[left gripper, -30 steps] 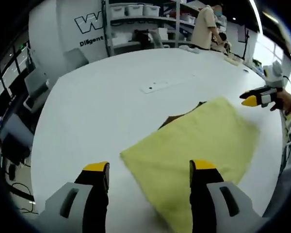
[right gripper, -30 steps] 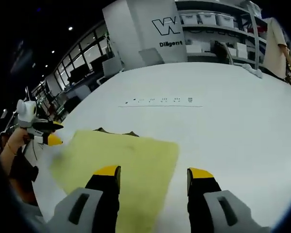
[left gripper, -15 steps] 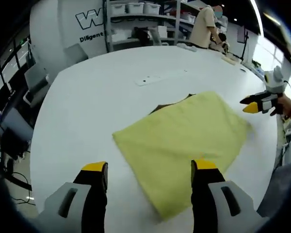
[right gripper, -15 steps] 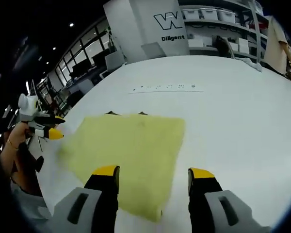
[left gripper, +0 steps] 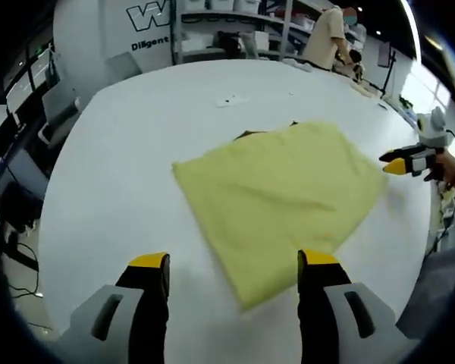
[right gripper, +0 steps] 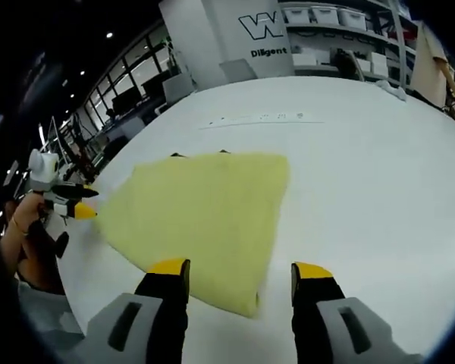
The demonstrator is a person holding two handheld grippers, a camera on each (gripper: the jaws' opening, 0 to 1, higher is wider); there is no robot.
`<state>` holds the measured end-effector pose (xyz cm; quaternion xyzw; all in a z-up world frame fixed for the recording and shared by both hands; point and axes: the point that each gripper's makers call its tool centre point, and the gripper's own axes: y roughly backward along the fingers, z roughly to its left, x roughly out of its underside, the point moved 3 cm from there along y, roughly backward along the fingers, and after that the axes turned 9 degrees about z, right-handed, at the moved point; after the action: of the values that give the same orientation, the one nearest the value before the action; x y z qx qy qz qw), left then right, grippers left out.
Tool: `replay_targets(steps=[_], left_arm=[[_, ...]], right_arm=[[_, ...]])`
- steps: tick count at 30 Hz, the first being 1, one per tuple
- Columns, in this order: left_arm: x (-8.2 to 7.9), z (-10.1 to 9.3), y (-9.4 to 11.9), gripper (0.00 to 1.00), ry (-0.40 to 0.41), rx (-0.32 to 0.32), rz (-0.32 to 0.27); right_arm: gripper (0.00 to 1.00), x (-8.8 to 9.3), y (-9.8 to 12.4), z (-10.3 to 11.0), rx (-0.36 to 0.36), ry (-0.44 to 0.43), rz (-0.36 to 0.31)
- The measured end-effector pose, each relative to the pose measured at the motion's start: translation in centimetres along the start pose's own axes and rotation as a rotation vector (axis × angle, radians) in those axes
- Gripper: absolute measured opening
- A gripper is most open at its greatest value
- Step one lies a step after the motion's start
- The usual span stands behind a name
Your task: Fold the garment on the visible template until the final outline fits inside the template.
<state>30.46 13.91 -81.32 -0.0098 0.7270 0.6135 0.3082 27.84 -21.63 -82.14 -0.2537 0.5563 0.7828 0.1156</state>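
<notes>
The folded yellow garment [left gripper: 279, 196] lies flat on the white surface [left gripper: 121, 167]; left claw [left gripper: 233, 265] and right claw [right gripper: 238, 271] hover released.

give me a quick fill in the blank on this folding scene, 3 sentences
The folded garment is ____ in colour.
It lies flat on a large ____ table.
Both jaws of the left claw carry yellow tips and stand ____, holding nothing.

Missing words: yellow; white; apart
</notes>
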Motion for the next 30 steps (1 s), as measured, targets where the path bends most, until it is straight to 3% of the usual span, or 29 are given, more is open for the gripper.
replay_targets(steps=[4, 8, 16, 21, 25, 30], left_arm=[[1.0, -0.1, -0.3, 0.69, 0.009, -0.009, 0.017], [2.2, 0.0, -0.7, 0.63, 0.043, 0.000, 0.031], [3.5, 0.2, -1.0, 0.58, 0.044, -0.029, 0.049], [3.5, 0.3, -0.9, 0.56, 0.038, -0.044, 0.035], [3.8, 0.3, -0.8, 0.48, 0.014, -0.065, 0.033], [3.7, -0.7, -0.9, 0.30, -0.022, -0.019, -0.001]], right_arm=[[0.47, 0.6, -0.1, -0.1, 0.003, 0.005, 0.012], [0.43, 1.2, -0.1, -0.2, 0.001, 0.002, 0.017], [0.37, 2.0, -0.2, -0.2, 0.008, -0.019, 0.018], [0.32, 2.4, -0.4, -0.2, 0.030, 0.003, 0.032], [0.24, 2.7, -0.5, -0.1, 0.043, 0.018, 0.037], [0.15, 2.9, -0.4, -0.1, 0.059, 0.036, 0.046]])
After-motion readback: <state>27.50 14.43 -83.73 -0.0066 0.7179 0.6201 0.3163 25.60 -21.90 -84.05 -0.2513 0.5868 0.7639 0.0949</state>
